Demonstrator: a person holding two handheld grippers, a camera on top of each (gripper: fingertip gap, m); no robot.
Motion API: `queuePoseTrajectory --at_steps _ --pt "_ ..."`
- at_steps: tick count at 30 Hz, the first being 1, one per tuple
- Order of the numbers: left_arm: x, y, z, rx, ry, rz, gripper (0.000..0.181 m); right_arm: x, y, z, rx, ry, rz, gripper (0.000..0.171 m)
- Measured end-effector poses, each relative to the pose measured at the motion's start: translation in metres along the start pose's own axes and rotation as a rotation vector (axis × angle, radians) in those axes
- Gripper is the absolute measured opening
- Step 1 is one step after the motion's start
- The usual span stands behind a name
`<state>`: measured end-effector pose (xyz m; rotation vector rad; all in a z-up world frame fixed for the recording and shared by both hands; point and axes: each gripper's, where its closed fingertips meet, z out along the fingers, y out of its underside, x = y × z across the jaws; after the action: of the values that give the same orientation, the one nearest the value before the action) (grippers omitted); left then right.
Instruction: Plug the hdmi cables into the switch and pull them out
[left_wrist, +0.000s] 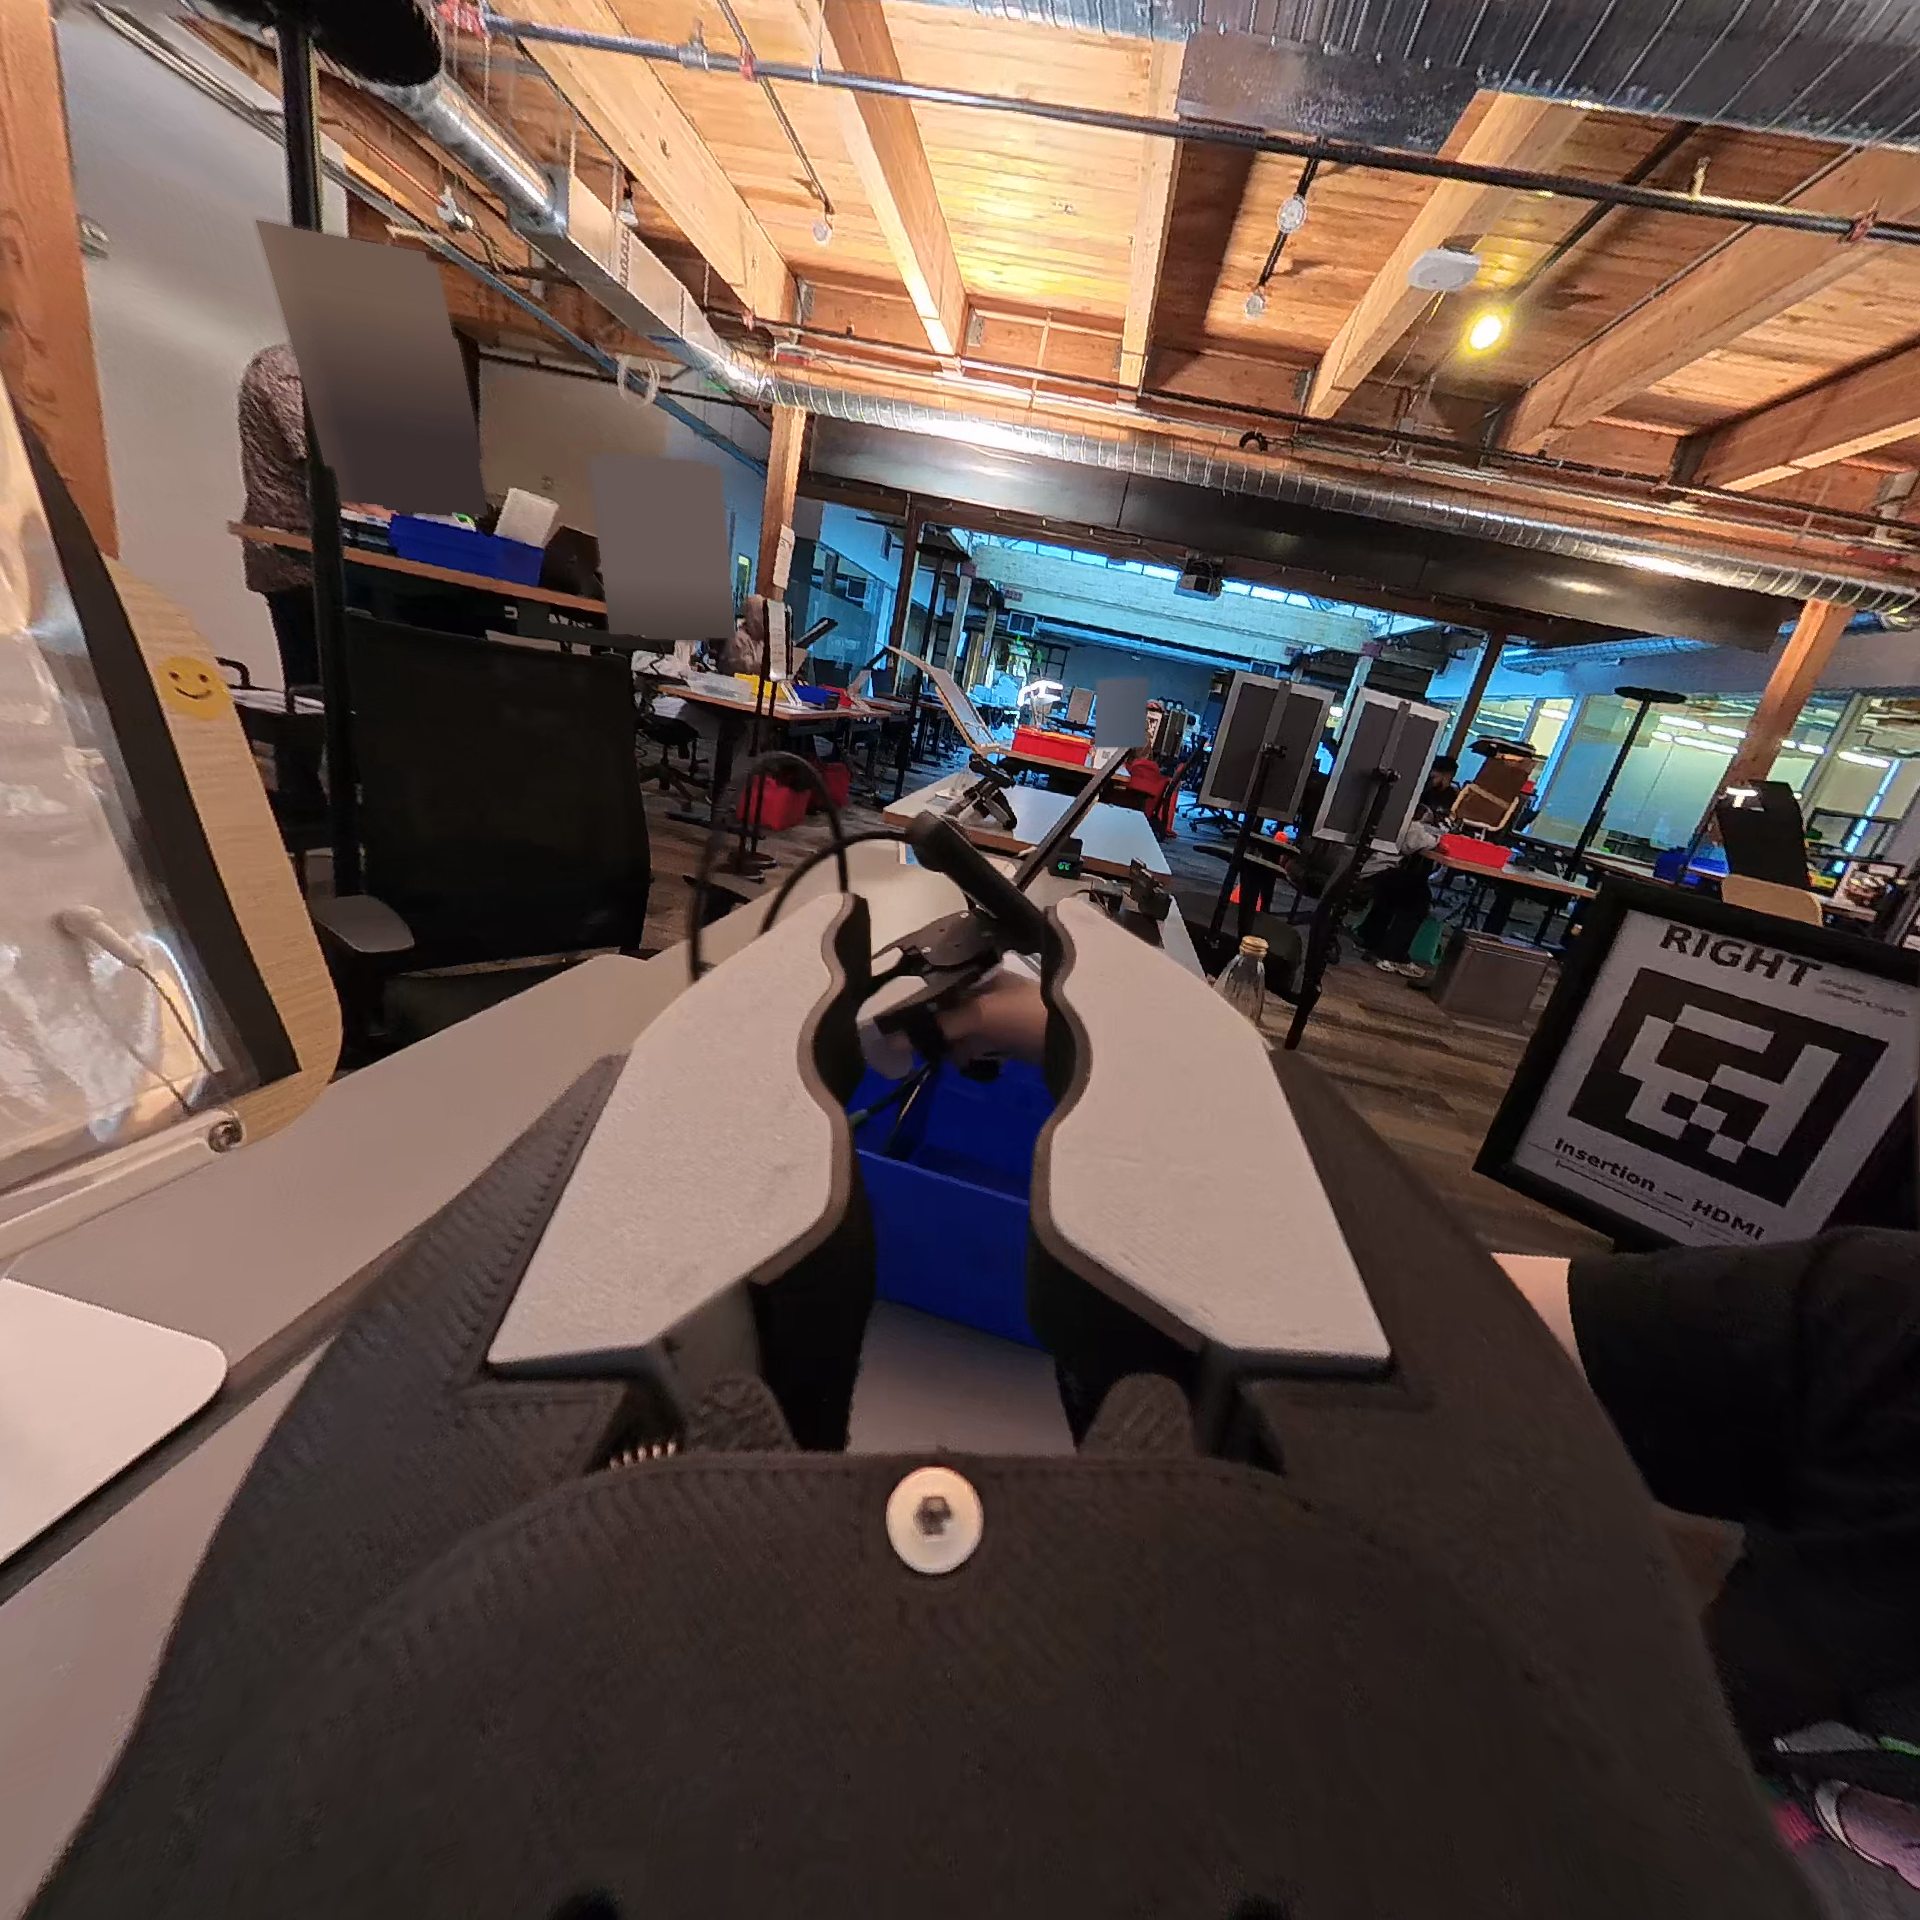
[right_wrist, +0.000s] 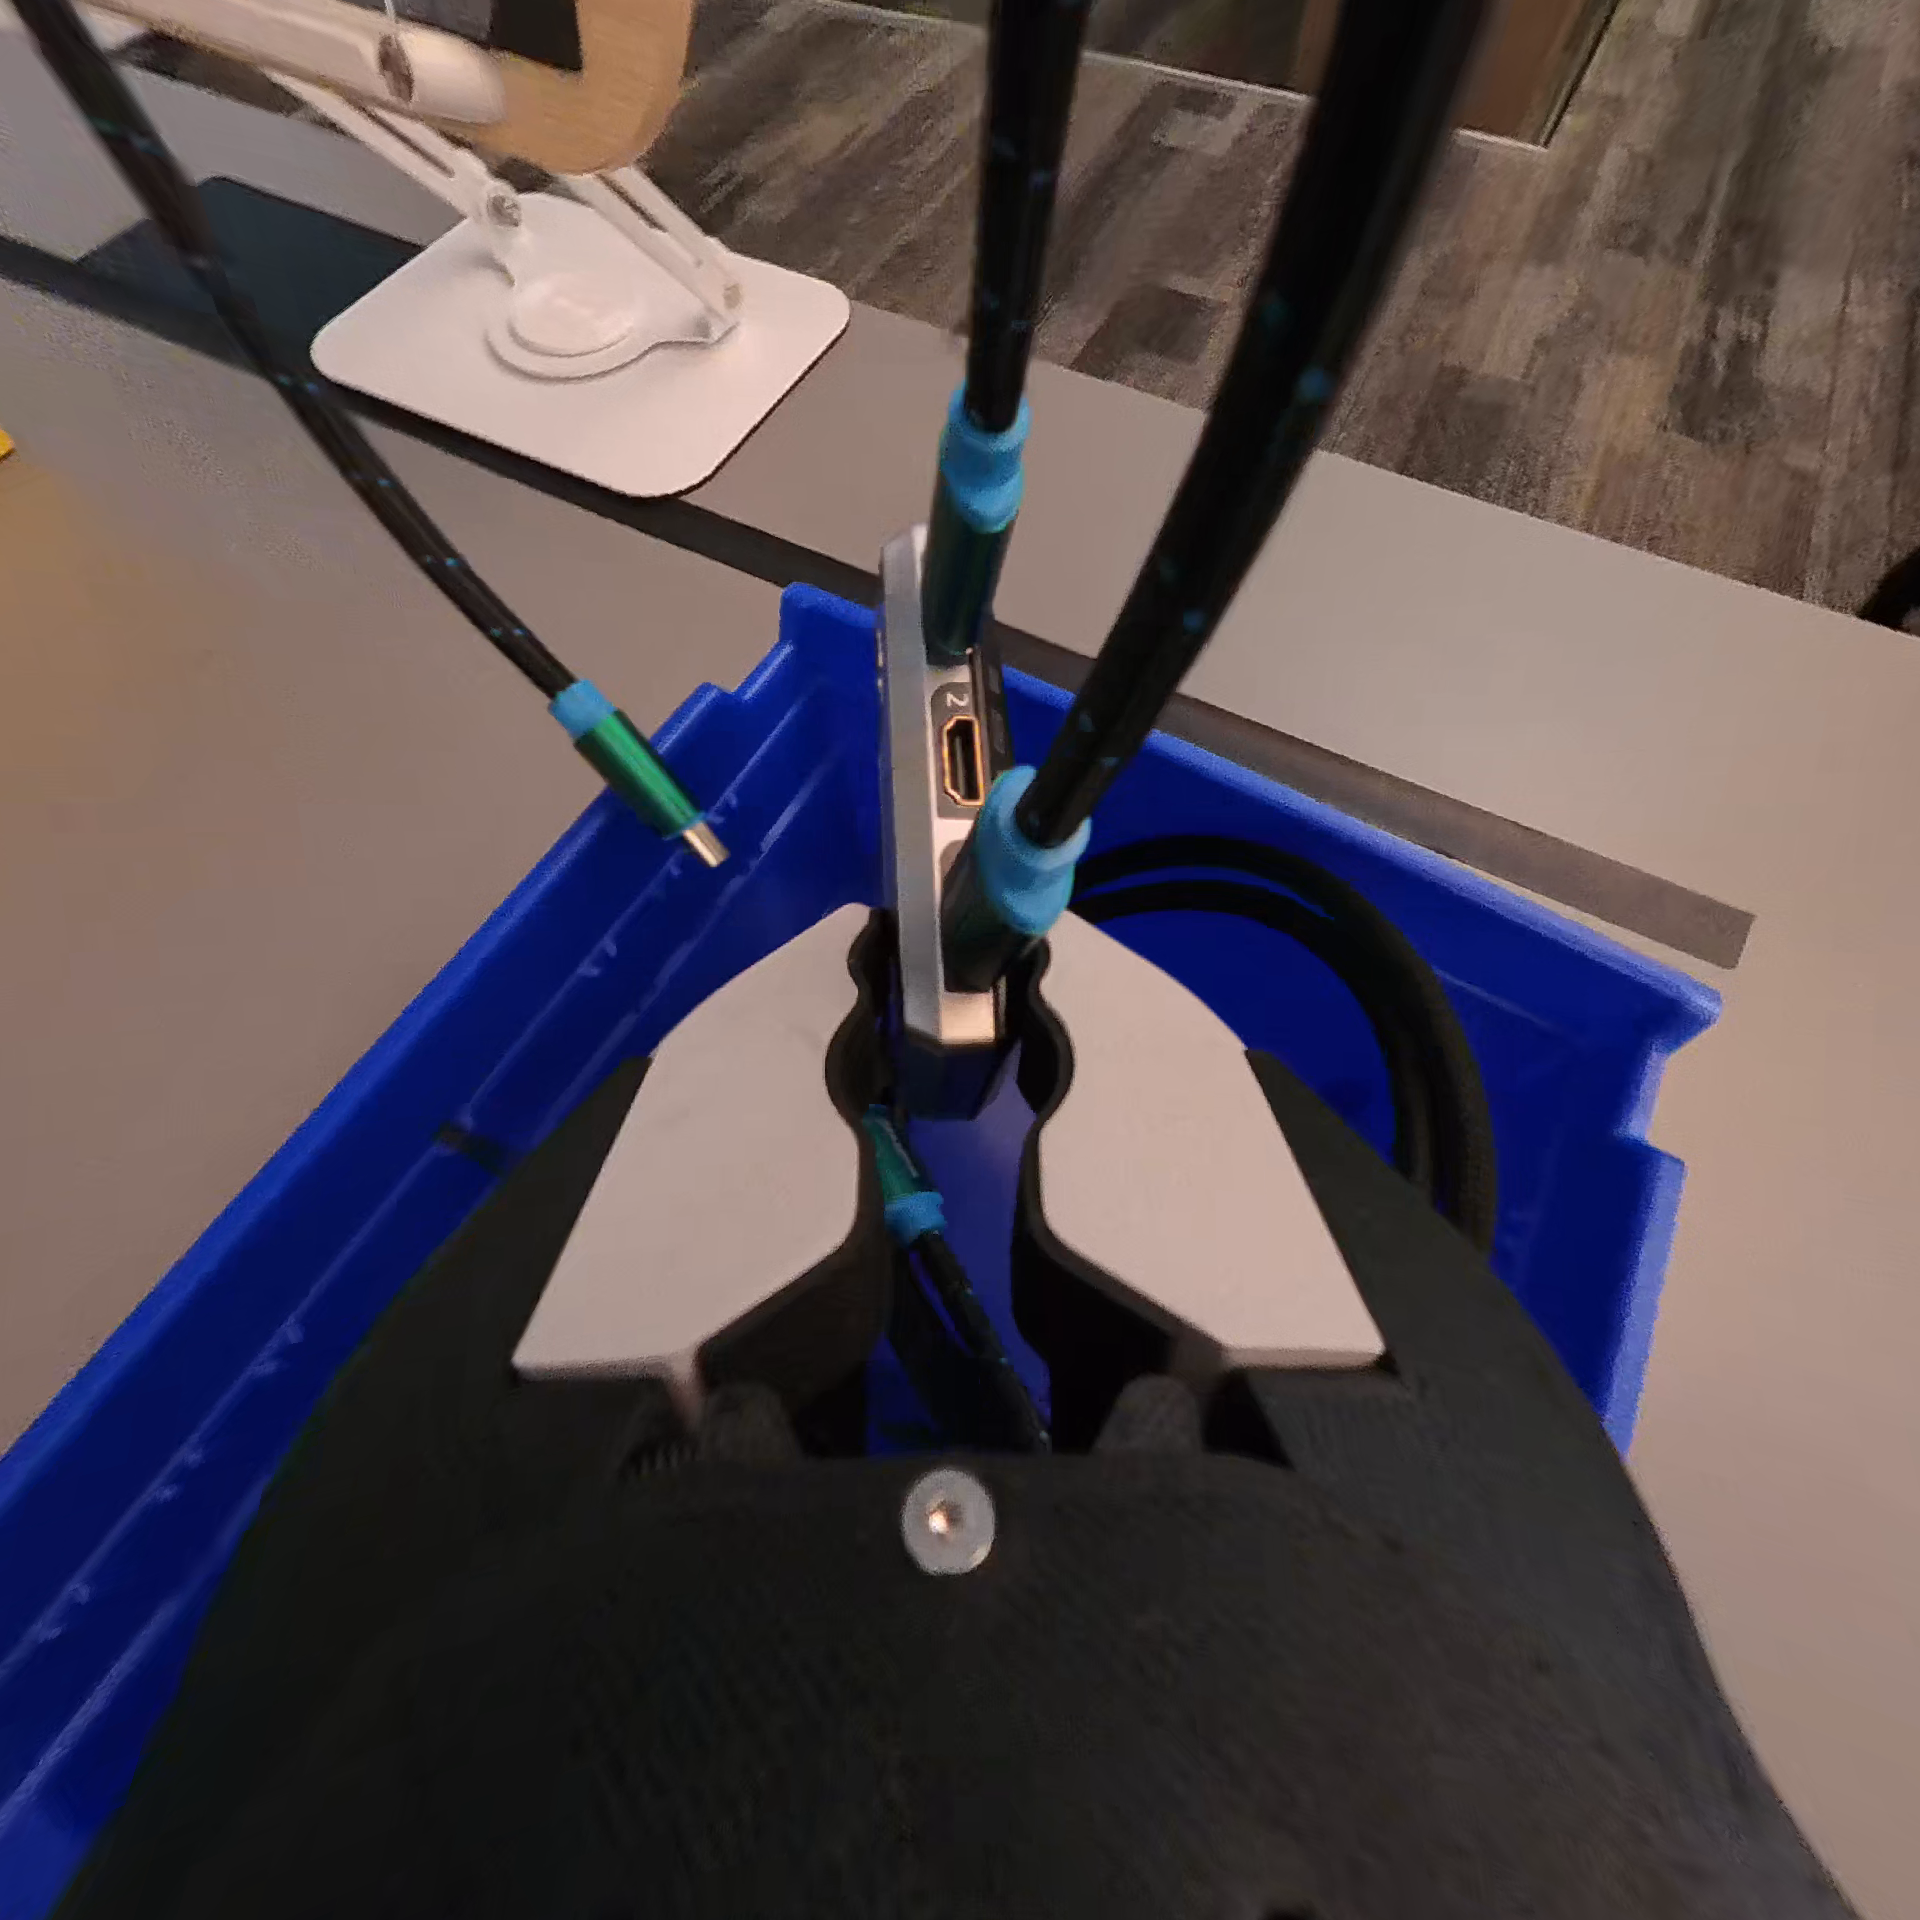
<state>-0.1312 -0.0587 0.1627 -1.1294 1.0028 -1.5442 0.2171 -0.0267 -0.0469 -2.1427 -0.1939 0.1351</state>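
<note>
In the right wrist view the right gripper has its jaws clamped on the near end of the switch, a slim silver box held over the blue bin on the counter. The switch's long axis runs from the jaws at frame centre straight up the frame, its port edge turned to the right. Two braided cables sit in that edge: the lower plug just above the jaws, the upper plug at the far end, with an empty port between them. A loose plug hangs at centre left, just over the bin wall and apart from the switch.

In the left wrist view the left gripper has its jaws apart and empty, pointing towards the same bin at frame centre. A pull-out would seemingly fall to this gripper, drawing either plug sideways off the port edge, to frame right, across the switch's length.
</note>
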Motion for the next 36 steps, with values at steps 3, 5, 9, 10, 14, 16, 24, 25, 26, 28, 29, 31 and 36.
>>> queuePoseTrajectory --at_steps 3,5,9,10,14,16,24,25,26,28,29,31,36 --pt "0.001 0.004 0.004 -0.012 0.011 -0.009 0.031 0.003 -0.001 0.006 0.039 0.017 -0.041 0.026" --pt "0.001 0.006 0.005 -0.019 0.012 -0.009 0.031 0.004 0.000 0.007 0.036 0.025 -0.051 0.026" --pt "0.001 0.007 0.006 -0.023 0.015 -0.009 0.031 0.012 0.015 0.004 -0.063 0.059 -0.111 0.031" --pt "0.001 0.006 0.006 -0.021 0.014 -0.008 0.031 0.013 0.015 0.002 -0.076 0.072 -0.131 0.034" --pt "0.001 0.003 0.004 -0.011 0.011 -0.005 0.030 0.015 -0.004 -0.015 -0.006 0.112 -0.159 0.035" --pt "0.002 0.002 0.003 -0.009 0.012 -0.003 0.031 0.012 -0.016 -0.027 0.047 0.110 -0.144 0.035" --pt "0.003 0.000 0.003 -0.006 0.013 0.003 0.030 0.013 -0.033 -0.067 0.124 0.143 -0.166 0.031" --pt "0.003 -0.001 0.003 -0.005 0.012 0.005 0.030 0.015 -0.039 -0.076 0.158 0.161 -0.161 0.030" --pt "0.003 -0.002 0.002 -0.002 0.010 0.008 0.030 0.016 -0.045 -0.086 0.196 0.177 -0.157 0.029" --pt "0.003 -0.005 0.000 0.003 0.003 0.015 0.030 0.019 -0.055 -0.106 0.264 0.212 -0.155 0.028" --pt "0.002 -0.007 -0.002 0.005 -0.003 0.019 0.030 0.019 -0.060 -0.117 0.299 0.228 -0.158 0.028" --pt "0.001 -0.012 -0.008 0.001 -0.024 0.037 0.031 0.018 -0.071 -0.137 0.380 0.254 -0.166 0.028" --pt "-0.003 -0.047 -0.050 0.024 -0.197 0.196 0.032 0.005 -0.093 -0.174 0.535 0.276 -0.189 0.026"
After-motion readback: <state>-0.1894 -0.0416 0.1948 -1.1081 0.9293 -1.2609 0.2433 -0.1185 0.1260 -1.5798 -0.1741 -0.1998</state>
